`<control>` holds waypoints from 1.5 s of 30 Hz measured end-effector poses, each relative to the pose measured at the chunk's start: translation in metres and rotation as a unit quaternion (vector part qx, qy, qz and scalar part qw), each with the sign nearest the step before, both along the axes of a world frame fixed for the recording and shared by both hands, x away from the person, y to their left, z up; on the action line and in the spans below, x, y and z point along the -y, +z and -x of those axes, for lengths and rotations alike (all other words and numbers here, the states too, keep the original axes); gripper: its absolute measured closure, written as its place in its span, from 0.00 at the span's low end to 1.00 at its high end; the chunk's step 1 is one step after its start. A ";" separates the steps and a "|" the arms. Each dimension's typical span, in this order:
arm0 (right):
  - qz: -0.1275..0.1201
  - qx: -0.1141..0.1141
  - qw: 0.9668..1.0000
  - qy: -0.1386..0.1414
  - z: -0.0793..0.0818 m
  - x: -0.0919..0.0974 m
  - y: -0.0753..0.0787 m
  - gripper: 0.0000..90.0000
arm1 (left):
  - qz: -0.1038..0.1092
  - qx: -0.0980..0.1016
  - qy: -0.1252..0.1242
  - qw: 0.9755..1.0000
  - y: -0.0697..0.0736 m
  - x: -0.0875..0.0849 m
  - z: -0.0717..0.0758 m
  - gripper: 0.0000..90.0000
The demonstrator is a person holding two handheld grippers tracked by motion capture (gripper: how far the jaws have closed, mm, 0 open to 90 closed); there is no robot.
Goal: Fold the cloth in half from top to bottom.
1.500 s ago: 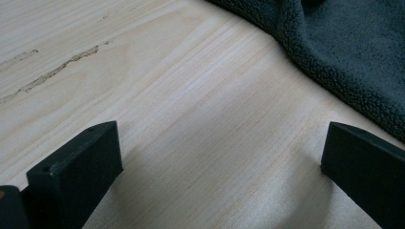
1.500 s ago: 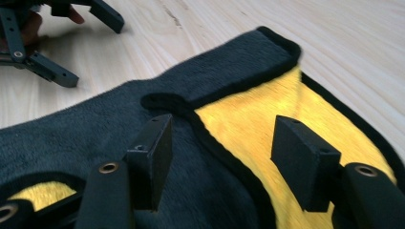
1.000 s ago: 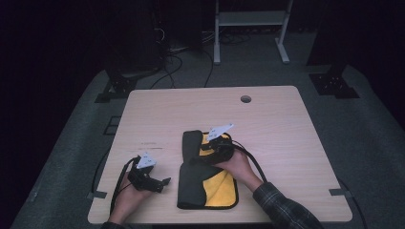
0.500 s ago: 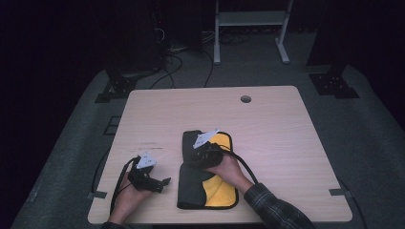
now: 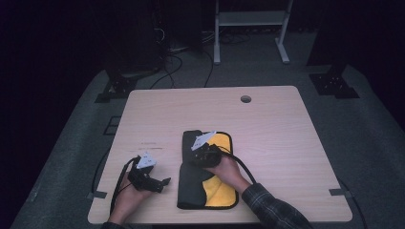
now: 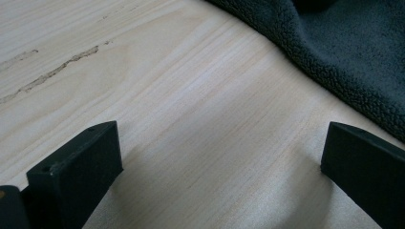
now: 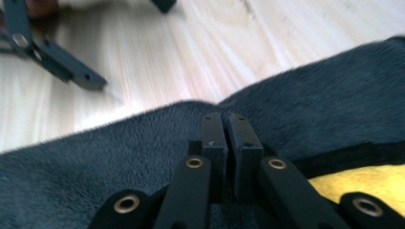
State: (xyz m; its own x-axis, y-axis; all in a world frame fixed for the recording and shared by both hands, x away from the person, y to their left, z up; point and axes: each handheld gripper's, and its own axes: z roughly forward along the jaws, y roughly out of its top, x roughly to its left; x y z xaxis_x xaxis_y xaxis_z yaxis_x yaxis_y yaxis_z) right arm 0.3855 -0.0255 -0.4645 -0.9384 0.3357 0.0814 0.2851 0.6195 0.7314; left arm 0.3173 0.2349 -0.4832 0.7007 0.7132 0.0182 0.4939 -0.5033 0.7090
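Dim lab: bare table (image 5: 286, 143), floor cables (image 5: 176, 62)

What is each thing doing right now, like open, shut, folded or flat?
Left gripper: open, resting on the table beside the cloth, holding nothing.
Right gripper: jaws just closed, shut on the cloth's dark edge.
Cloth: dark grey over yellow, lying folded on the table.

Right gripper (image 7: 224, 119): black jaws, brass rivets on link bars, grey triangular plate, black cable. Left gripper (image 5: 160, 183): same build. Plaid sleeve (image 5: 272, 210) lower right.
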 end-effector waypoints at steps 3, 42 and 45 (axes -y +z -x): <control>-0.020 -0.001 1.000 -0.010 -0.002 0.005 0.007 0.96 | 0.000 0.000 0.000 1.000 0.000 0.000 0.000 0.00; -0.066 0.040 0.981 -0.180 -0.072 0.101 0.032 0.96 | 0.002 0.001 -0.002 1.000 0.000 0.000 0.000 0.00; -0.057 0.038 0.978 -0.196 -0.079 0.107 0.025 0.96 | 0.002 0.000 -0.002 1.000 0.000 0.000 0.000 0.00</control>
